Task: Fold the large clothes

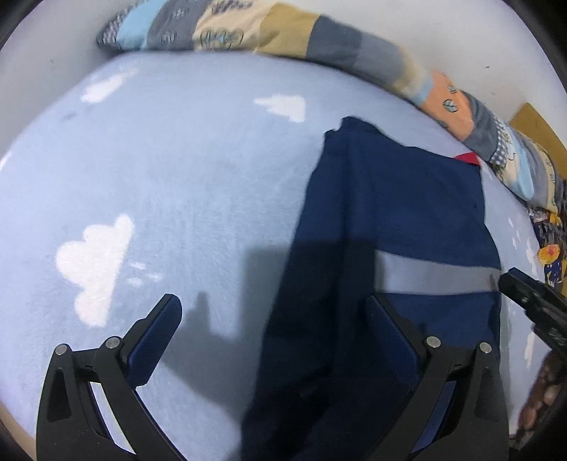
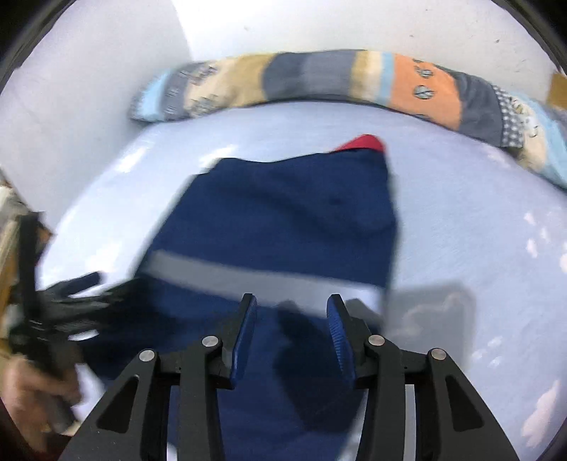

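A navy blue garment [image 1: 397, 227] with a grey band [image 1: 439, 278] and a bit of red [image 1: 467, 157] at its far end lies folded lengthwise on the pale blue bed. My left gripper [image 1: 273, 312] is open and empty, just above the garment's left edge near its near end. The right gripper's tip [image 1: 524, 290] shows at the garment's right edge. In the right wrist view the garment [image 2: 283, 220] lies ahead, and my right gripper [image 2: 291, 312] is open and empty above its near part. The left gripper [image 2: 60, 298] shows blurred at the left.
The bed has a pale blue sheet with white clouds [image 1: 159, 159]. A long patchwork bolster [image 1: 319, 39] lies along the far edge by the white wall [image 2: 319, 25]. The bed's near edges sit at the lower left and right.
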